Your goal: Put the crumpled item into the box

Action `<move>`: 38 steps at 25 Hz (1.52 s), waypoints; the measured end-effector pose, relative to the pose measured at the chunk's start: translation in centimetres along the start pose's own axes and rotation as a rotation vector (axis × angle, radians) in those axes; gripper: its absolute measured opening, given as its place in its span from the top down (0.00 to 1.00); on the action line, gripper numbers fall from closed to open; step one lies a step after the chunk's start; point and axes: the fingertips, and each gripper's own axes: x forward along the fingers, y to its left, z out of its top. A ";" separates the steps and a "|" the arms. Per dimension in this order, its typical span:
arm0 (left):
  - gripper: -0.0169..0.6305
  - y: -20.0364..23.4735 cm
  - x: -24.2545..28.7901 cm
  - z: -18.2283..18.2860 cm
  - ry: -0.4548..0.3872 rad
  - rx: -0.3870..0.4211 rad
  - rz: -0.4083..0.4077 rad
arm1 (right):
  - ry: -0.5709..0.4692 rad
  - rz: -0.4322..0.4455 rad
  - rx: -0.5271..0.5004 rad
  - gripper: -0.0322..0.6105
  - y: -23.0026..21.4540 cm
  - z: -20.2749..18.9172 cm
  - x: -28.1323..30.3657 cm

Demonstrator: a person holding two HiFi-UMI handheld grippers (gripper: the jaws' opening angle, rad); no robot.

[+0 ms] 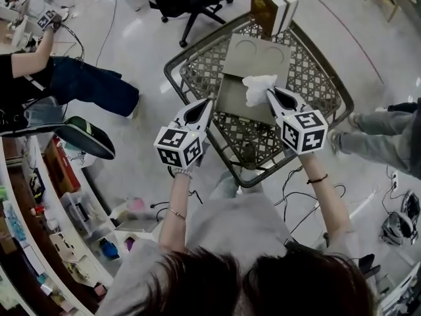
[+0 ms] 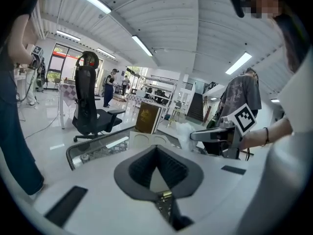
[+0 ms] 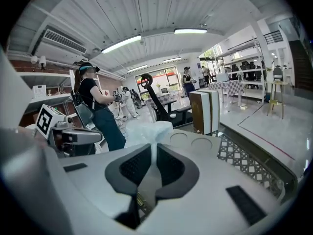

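The left gripper (image 1: 209, 103) hung over the table's (image 1: 314, 78) near-left part, jaws together and empty. The right gripper (image 1: 270, 93) was clamped on the white crumpled item (image 1: 258, 88), which stood above the near part of the grey box (image 1: 238, 103) at the table's middle. A panel with two round marks (image 1: 258, 56) lay beyond it. At the far edge stood an upright case (image 1: 271, 5).

The step in hand looked like lowering the item into the box. To do it well, the right gripper should bring the item over the box's open part, keep low so the light wad cannot drift, and only then part its jaws. The left gripper could steady the box's near-left edge.
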 end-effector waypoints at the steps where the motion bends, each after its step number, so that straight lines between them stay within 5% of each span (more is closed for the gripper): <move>1: 0.95 0.2 0.4 -0.4 0.010 -0.005 -0.004 | 0.011 -0.001 0.005 0.87 -0.1 -0.4 0.5; 38: 0.95 2.6 7.0 -9.1 0.229 -0.168 -0.054 | 0.507 -0.012 0.093 0.87 -2.5 -12.8 10.3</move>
